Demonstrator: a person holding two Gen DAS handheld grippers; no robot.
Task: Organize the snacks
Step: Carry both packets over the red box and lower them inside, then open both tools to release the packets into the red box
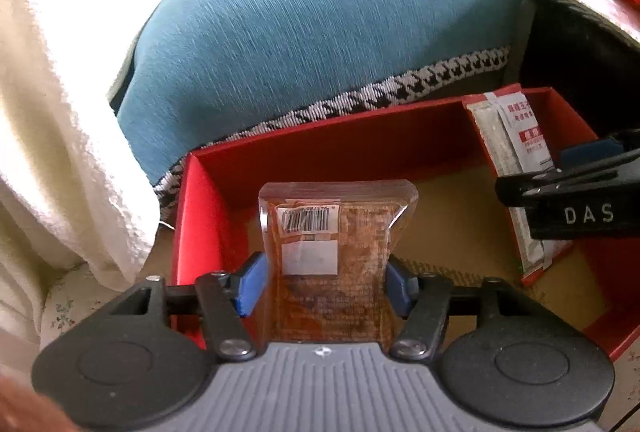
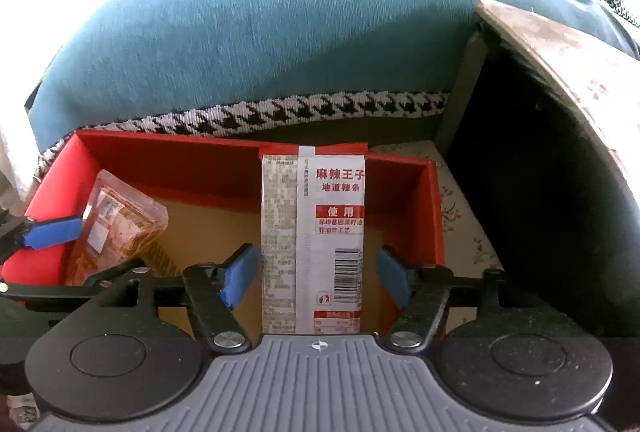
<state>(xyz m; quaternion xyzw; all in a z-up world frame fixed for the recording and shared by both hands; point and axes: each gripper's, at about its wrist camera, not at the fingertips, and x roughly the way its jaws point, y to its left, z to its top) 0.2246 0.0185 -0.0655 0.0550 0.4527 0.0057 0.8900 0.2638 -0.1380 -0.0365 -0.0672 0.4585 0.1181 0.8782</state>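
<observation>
A red cardboard box [image 1: 192,199] with a brown floor lies open below me; it also shows in the right wrist view [image 2: 434,207]. My left gripper [image 1: 324,282] is shut on a clear brown snack packet [image 1: 332,232], held over the box's left part. My right gripper [image 2: 314,276] is around a white and red spicy-strip packet [image 2: 316,228], held over the box's right part. The left pad touches the packet; a small gap shows at the right pad. Each packet also shows in the other view: the white packet [image 1: 516,135], the brown packet [image 2: 116,220].
A blue cushion [image 1: 320,23] with a houndstooth trim lies behind the box. A white blanket [image 1: 52,111] is on the left. A dark cabinet opening [image 2: 520,171] under a tabletop is on the right. A floral cloth [image 2: 460,216] lies under the box.
</observation>
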